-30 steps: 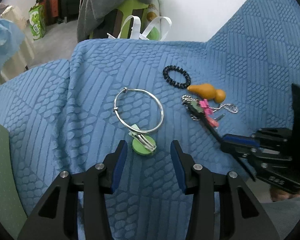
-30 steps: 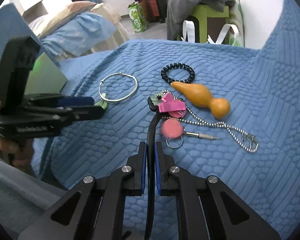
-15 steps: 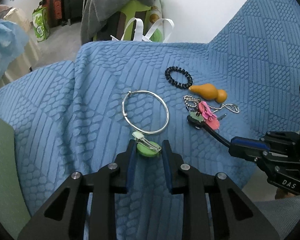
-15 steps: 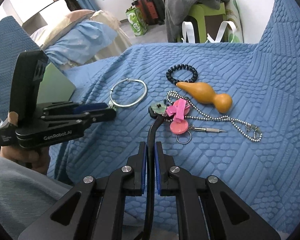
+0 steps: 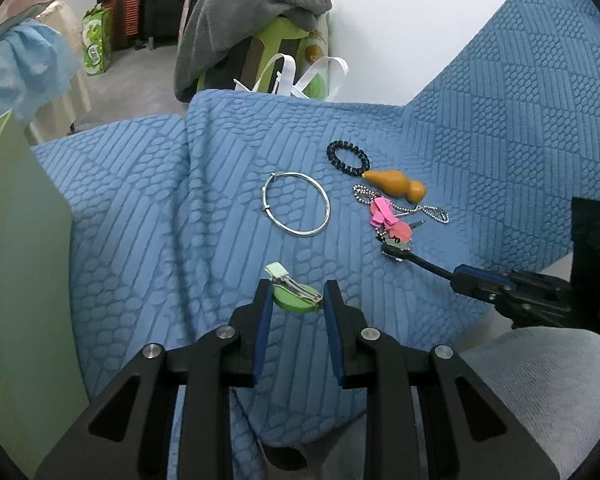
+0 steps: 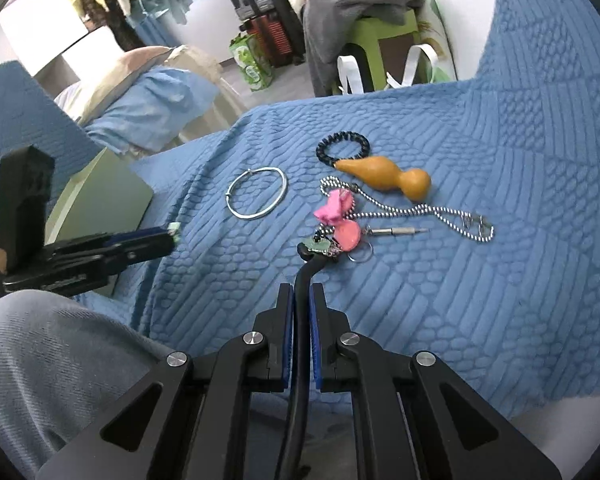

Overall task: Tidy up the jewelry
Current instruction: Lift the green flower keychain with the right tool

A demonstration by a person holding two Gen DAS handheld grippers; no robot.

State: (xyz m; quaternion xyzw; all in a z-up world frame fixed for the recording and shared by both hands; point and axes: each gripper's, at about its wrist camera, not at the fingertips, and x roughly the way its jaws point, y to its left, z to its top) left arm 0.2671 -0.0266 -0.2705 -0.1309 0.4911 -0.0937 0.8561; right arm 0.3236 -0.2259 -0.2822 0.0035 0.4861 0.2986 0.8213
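Observation:
My left gripper (image 5: 296, 296) is shut on a round green hair clip (image 5: 296, 300) with a metal clasp, held just above the blue blanket (image 5: 140, 208). My right gripper (image 6: 300, 300) is shut on a black headband (image 6: 306, 276) whose tip carries a green charm (image 6: 318, 245) and touches a pink hair clip (image 6: 340, 220). A silver bangle (image 5: 296, 210), a black coil hair tie (image 5: 348, 158), an orange gourd (image 5: 396, 184) and a bead chain (image 6: 420, 212) lie on the blanket.
A green box lid (image 5: 16, 280) stands at the left, beside my left gripper. A small metal pin (image 6: 396, 231) and key ring (image 6: 360, 254) lie by the pink clip. A grey towel over a green stool (image 5: 252, 12) is behind the blanket. A grey trouser leg (image 6: 60, 360) is below.
My left gripper closed on the green hair clip and drew it back from the bangle. My right gripper pulled the headband back toward me, dragging the charm past the pink clip.

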